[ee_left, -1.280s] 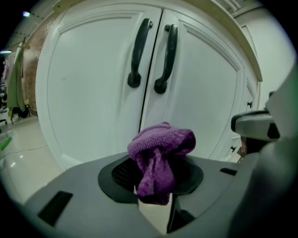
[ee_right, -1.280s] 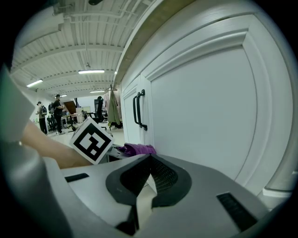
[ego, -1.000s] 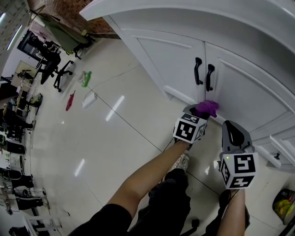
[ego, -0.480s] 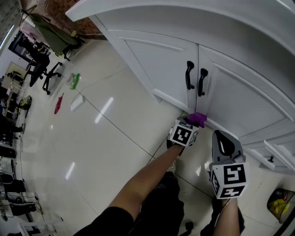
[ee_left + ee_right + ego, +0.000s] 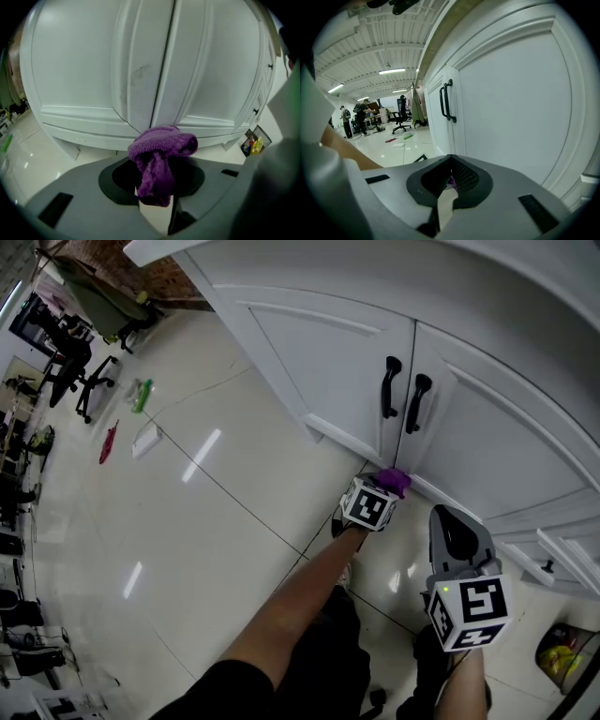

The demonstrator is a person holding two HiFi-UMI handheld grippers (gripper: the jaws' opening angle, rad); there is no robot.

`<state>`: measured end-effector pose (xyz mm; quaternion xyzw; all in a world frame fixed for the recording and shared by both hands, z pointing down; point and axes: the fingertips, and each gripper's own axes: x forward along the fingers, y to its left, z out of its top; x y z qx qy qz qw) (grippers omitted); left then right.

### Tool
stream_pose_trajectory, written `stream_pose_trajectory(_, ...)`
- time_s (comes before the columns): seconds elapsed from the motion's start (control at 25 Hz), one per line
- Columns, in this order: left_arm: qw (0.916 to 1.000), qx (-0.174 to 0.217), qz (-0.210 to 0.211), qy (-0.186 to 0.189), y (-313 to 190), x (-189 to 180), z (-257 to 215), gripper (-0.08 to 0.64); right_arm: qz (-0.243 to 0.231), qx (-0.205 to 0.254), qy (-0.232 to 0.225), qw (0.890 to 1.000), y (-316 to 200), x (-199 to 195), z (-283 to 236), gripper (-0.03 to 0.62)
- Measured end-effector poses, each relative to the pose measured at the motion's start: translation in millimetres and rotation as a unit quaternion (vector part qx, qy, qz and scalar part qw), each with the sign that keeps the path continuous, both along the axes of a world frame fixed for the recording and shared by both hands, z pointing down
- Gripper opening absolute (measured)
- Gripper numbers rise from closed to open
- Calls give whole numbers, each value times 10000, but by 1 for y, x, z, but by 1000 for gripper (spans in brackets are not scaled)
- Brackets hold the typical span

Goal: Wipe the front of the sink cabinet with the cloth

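My left gripper (image 5: 153,168) pinches the soft, light cloth (image 5: 162,143) mid-bunch, low by the cabinet (image 5: 323,362); right gripper (image 5: 450,174) closed, empty.

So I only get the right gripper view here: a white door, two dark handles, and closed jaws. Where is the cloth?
Observer: The purple cloth is pinched in the left gripper, bunched up above its jaws.
Visitor: Is it on the cabinet?
Observer: In the head view it sits low, at the foot of the sink cabinet, under the black handles and near the seam between the doors. I cannot tell whether it touches.
Visitor: Anything past the door that I see?
Observer: Yes, a yellow thing lies on the floor by the cabinet's right end. It is too small to name.
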<state>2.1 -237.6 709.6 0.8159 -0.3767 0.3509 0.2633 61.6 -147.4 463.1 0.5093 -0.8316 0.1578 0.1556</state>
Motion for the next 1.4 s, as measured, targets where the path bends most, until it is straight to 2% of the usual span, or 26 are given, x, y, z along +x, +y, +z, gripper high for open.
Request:
stream_pose_trajectory(0.16,9997,24,-105,-239,-9,-20,7,149,-51,-45,-37,10000,-2,-10,3,0)
stream_pose_trajectory(0.32,9996,54,-70,-264,-18,-30,2,149,-238,10,45,9997,-6,-19,1,1)
stream_pose_trajectory(0.6,9988,459,-2,-148,-26,-33,-29,149,-190,23,-30,9998,-16,-16,0,0)
stream_pose_trajectory(0.92,9959,887,152,-27,-31,-35,-95,149,-118,225,-238,9994,-25,-24,-19,0)
stream_pose_trajectory(1.16,9920,1222,127,284,-32,-36,-150,149,-10,422,-309,9986,-34,-26,-35,0)
stream_pose_trajectory(1.4,9840,1651,220,631,-31,-28,-217,149,24,491,-171,9986,-38,-23,-37,0)
